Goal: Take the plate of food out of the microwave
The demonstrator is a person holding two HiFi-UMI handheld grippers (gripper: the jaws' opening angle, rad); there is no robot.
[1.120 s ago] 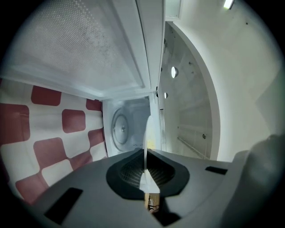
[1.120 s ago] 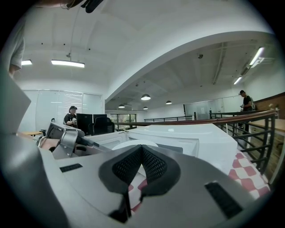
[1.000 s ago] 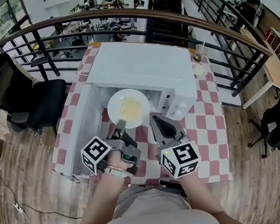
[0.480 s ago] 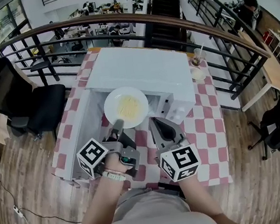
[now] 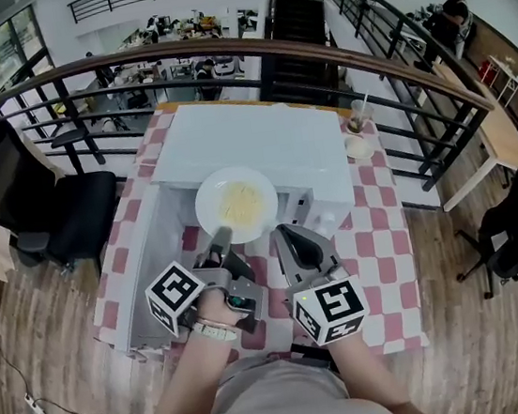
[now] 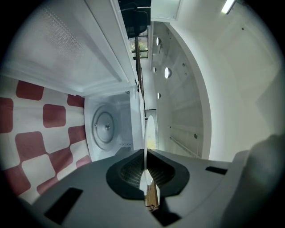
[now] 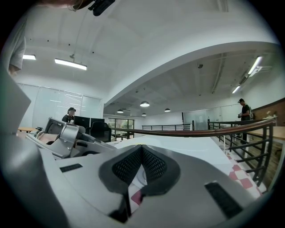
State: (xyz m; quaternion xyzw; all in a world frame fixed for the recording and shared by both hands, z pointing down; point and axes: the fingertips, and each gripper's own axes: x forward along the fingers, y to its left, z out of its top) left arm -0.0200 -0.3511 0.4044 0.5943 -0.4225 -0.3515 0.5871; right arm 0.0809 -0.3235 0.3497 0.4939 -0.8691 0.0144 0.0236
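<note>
Microwave (image 5: 252, 150) is sitting open, its turntable (image 6: 104, 127) showing bare. Plate of food (image 5: 237, 204) is riding higher than a second ago and is now out in front of the microwave's mouth, overlapping its top front edge. Left gripper (image 5: 223, 239) is clamping the plate's near rim. Right gripper (image 5: 286, 235) is idling in front of the microwave, jaws together on nothing. Looks like extraction is basically done; set-down is pending.

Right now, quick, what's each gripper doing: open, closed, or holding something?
Left gripper: jaws closed on the rim of the plate.
Right gripper: jaws closed, holding nothing.
</note>
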